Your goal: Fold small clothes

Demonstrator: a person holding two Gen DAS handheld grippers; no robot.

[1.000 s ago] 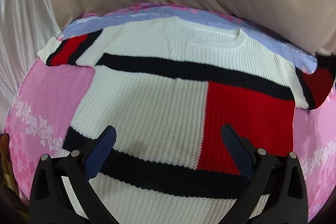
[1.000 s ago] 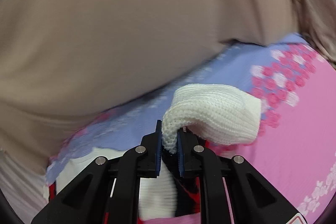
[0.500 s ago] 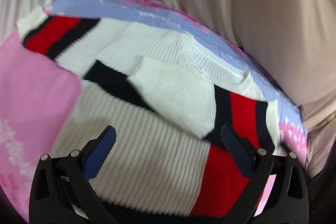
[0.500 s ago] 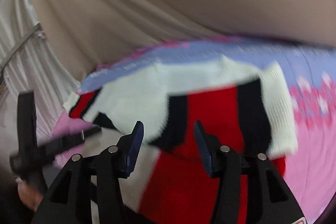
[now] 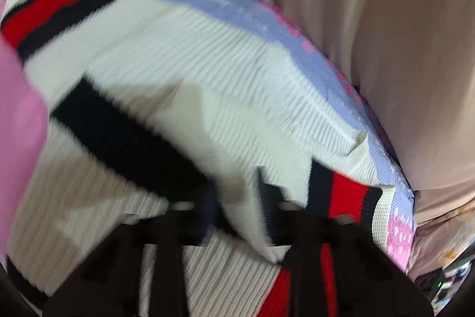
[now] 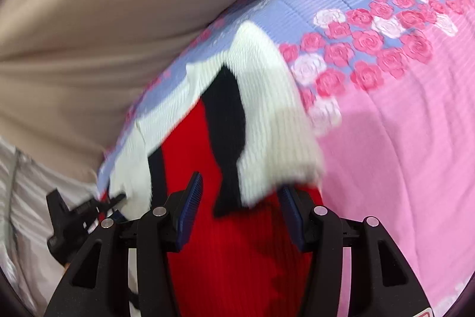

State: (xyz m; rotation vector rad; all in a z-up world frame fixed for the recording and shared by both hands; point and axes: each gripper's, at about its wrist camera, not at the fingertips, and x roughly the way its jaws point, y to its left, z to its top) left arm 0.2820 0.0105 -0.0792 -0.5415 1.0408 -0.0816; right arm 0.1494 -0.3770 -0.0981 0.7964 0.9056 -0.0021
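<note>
The knit sweater (image 5: 184, 55) — white with black and red blocks — lies spread on a bed covered by a pink and lavender rose-print sheet (image 6: 386, 115). One sleeve (image 6: 267, 115) is folded inward across the red chest panel. The left gripper (image 5: 237, 210) is blurred; its jaws stand narrow around a fold of white knit, though contact cannot be told. The right gripper (image 6: 240, 213) hovers over the red panel — jaws wide, holding nothing. A beige curtain (image 6: 104, 5) hangs behind.

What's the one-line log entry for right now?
task: fold sweater | left gripper: closing on folded white flap, blurred | right gripper: open over red panel, holding nothing | right sleeve: folded inward | surface: floral bedspread
</note>
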